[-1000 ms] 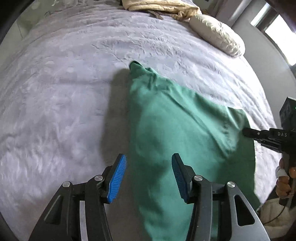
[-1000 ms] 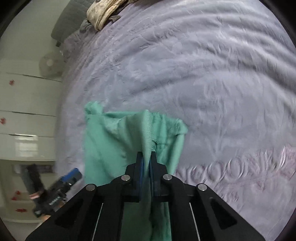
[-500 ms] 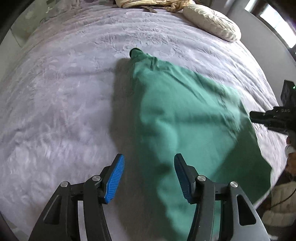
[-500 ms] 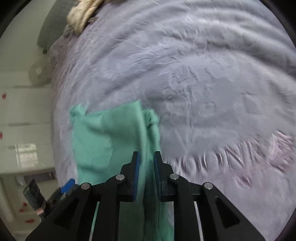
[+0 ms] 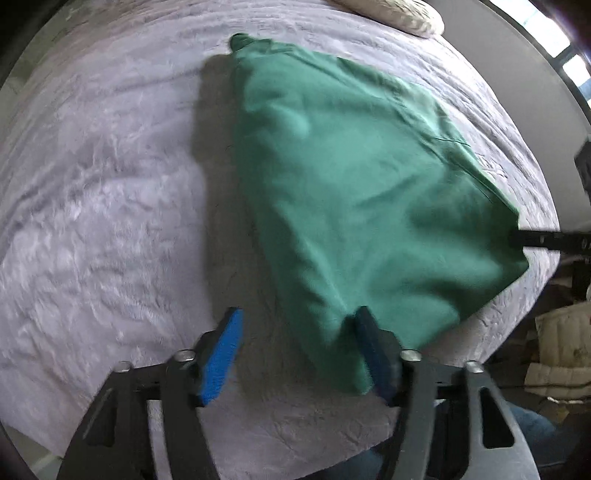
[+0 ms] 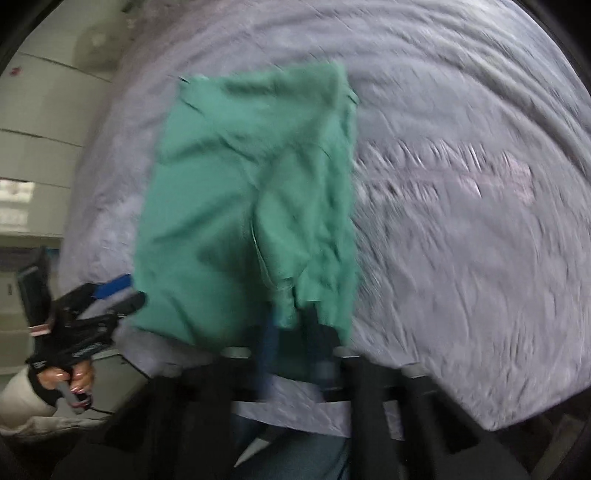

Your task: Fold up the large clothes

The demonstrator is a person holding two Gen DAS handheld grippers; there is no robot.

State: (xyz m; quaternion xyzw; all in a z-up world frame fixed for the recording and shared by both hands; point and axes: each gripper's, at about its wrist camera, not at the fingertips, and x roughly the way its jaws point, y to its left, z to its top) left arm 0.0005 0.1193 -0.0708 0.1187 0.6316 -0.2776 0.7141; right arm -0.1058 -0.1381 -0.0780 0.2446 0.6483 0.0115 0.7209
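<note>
Motion blur hides the right hand-held gripper [image 6: 291,332] beneath green cloth [image 6: 240,206].

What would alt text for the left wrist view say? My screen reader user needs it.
A green garment lies spread on a grey bedspread, its near corner beside one blue pad of the open left tool. The right tool meets its far right edge; a pillow lies beyond.

left gripper [image 5: 297,354] | jaws wide apart || right gripper [image 6: 291,332] | blurred, jaws slightly parted
</note>
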